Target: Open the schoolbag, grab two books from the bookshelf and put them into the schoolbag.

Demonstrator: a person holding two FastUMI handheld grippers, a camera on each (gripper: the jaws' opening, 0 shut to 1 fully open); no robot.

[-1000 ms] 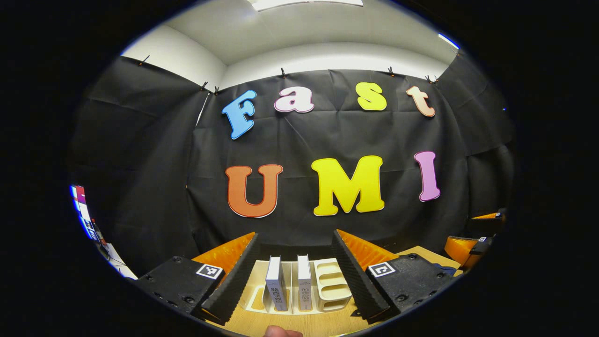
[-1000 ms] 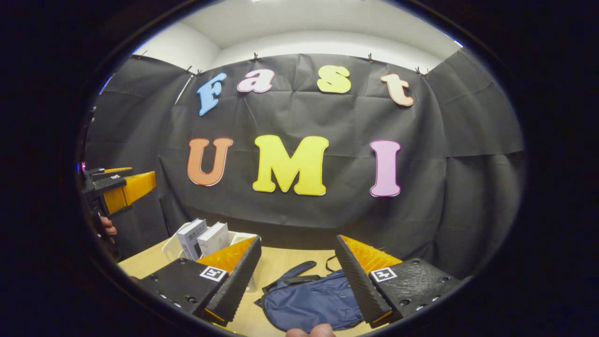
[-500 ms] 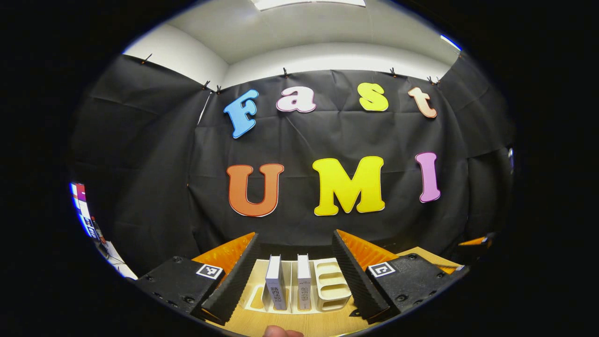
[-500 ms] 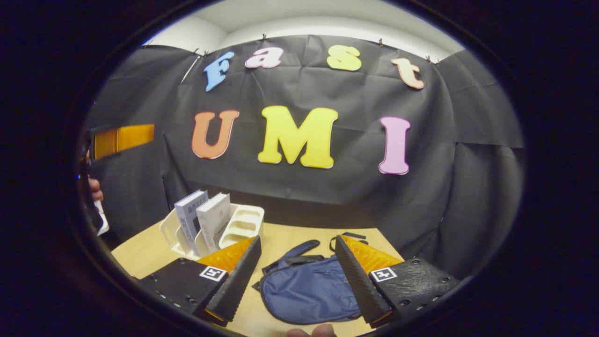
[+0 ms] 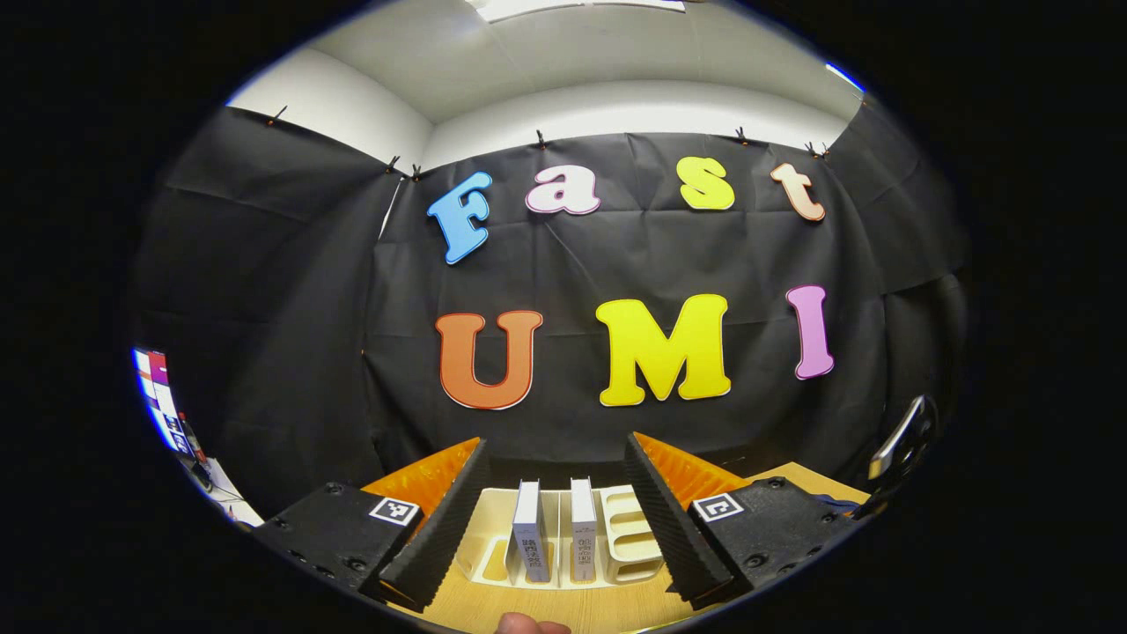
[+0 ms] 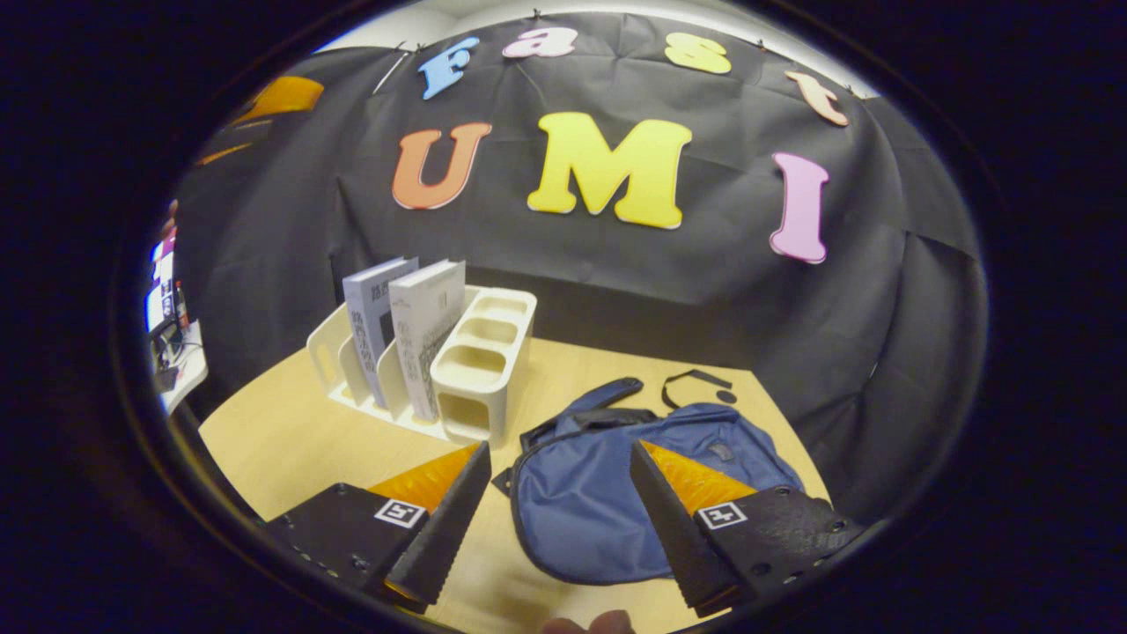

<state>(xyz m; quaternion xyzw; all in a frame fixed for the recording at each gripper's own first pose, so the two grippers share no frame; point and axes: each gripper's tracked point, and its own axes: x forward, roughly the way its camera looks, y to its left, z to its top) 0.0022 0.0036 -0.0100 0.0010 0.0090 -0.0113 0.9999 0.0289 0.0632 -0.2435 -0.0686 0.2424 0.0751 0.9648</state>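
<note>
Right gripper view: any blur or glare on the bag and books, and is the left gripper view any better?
Right gripper view: bag and books sharp, no glare, edges bent by fisheye. Left gripper view: books sharp but small and low; ceiling light bright at top.

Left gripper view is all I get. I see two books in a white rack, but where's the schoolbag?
Observer: The blue schoolbag lies flat on the table, right beside the white bookshelf.
Operator: Is it open yet?
Observer: It looks closed; I see no gap along its top.
Operator: What's the other gripper doing?
Observer: The right gripper is open, pointing down at the schoolbag.
</note>
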